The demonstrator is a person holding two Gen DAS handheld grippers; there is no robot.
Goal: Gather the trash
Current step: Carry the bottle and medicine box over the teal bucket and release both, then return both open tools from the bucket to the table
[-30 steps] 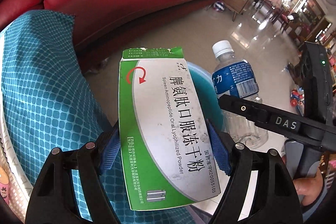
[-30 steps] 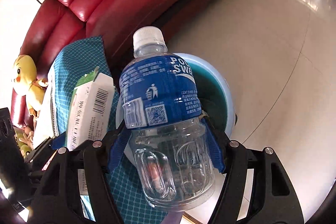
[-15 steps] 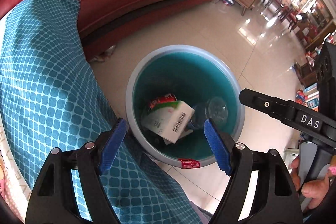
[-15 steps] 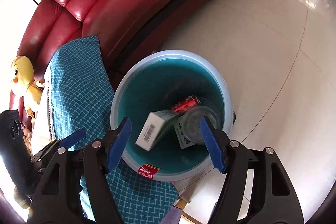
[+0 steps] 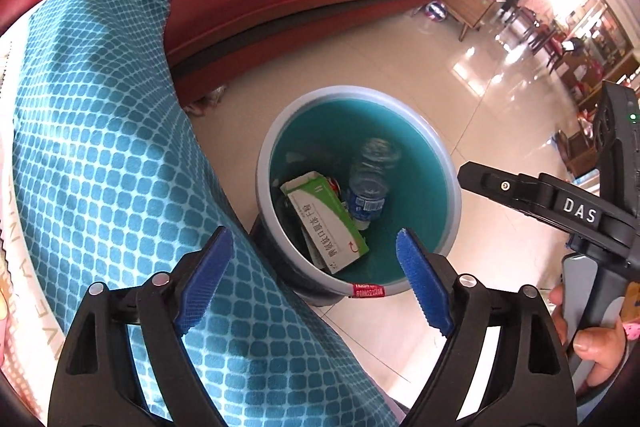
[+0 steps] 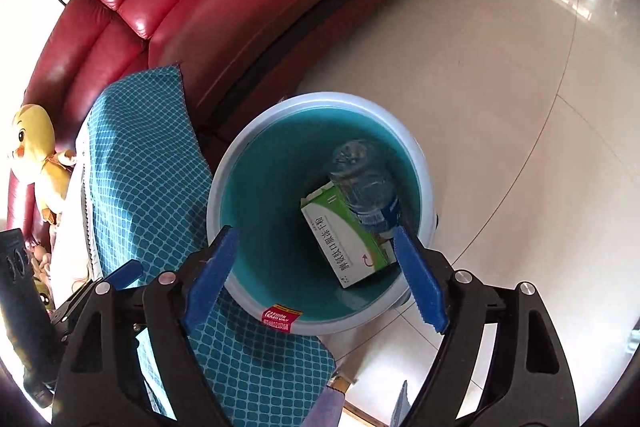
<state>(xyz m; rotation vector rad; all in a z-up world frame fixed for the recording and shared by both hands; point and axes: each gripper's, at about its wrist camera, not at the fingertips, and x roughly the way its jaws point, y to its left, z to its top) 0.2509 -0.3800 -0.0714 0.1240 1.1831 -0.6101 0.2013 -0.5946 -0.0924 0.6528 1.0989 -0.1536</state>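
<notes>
Teal-lined trash bin [image 5: 416, 147] on tile floor, beside the teal checked cloth [image 5: 100, 147]. Inside: green-white medicine box [image 5: 326, 221] with Chinese print, left; clear bottle [image 5: 370, 183], blue label, right. Red rim sticker reads "FASHION". Left gripper [image 5: 310, 277] and right gripper [image 6: 314, 275]: jaws just widened, spread wide, nothing between.

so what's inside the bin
A green-and-white box and a clear bottle lie in the bin, with a red can peeking between. Anything beneath them is covered.
</notes>
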